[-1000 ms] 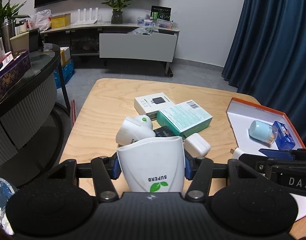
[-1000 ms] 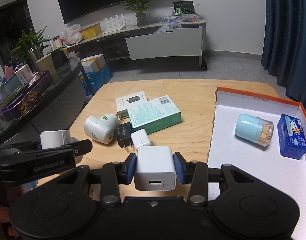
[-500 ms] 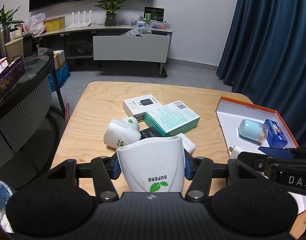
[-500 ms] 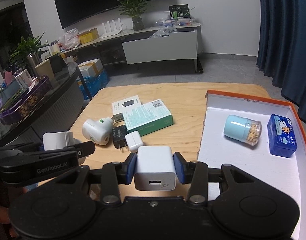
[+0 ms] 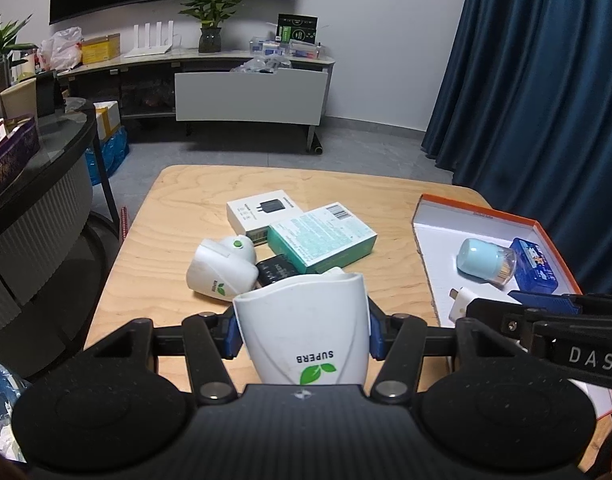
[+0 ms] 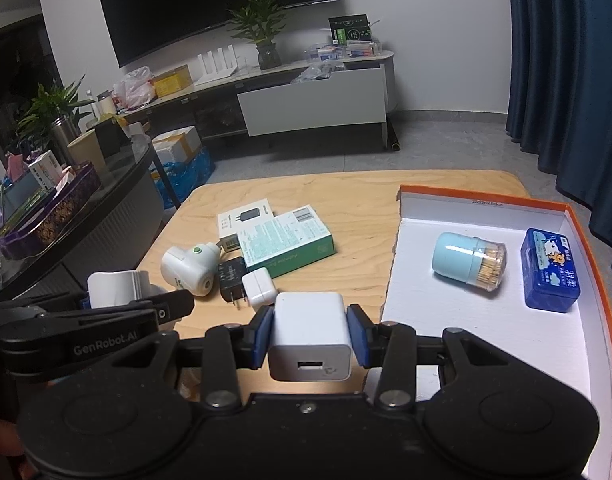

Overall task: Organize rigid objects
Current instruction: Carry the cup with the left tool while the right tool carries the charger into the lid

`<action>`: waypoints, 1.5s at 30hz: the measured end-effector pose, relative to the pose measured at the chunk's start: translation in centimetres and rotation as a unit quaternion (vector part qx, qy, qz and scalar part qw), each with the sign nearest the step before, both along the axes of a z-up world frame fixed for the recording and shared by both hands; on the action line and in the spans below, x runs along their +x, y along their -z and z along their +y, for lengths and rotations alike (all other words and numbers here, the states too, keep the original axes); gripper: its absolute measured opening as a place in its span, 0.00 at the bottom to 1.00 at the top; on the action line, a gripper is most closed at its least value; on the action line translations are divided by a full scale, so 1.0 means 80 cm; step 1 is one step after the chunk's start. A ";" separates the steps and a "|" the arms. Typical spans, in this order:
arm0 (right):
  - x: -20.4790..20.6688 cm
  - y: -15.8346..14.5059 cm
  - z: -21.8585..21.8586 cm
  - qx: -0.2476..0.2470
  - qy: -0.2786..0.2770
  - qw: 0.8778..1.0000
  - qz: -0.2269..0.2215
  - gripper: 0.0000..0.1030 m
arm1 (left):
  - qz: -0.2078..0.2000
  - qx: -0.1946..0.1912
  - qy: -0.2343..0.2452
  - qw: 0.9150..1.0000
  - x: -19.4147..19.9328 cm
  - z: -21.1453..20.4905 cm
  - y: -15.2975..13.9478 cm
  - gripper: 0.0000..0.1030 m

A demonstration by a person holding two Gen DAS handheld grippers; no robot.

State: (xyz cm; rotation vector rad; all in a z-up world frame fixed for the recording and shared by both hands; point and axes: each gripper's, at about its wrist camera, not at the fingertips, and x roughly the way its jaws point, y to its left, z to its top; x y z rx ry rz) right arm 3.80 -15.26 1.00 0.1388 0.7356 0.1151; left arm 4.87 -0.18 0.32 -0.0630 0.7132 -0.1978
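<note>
The room is dim, with a cool, bluish cast in both wrist views. Light falls from overhead, brightest on the white floor of the orange-rimmed tray (image 6: 486, 332), which nearly washes out near its far wall. The wooden table (image 5: 178, 216) is evenly lit, with soft, short shadows under the boxes. A small glare streak sits on the pale blue jar (image 6: 458, 256). The television (image 6: 210, 4) is a flat black patch. Fisheye bending curves the blue curtain (image 5: 546, 100) and the table edges, and the frame corners go dark. Focus is fairly sharp throughout; far shelves look slightly soft and grainy.
</note>
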 end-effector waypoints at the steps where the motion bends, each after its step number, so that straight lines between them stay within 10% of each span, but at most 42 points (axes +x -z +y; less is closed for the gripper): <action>1: -0.001 -0.001 -0.002 0.001 0.002 1.000 0.000 0.48 | 0.000 0.000 0.001 1.000 0.000 -0.001 -0.001 0.55; 45: -0.032 -0.007 -0.090 0.010 0.076 0.997 -0.009 0.48 | 0.002 -0.002 0.078 0.997 -0.001 -0.097 -0.010 0.55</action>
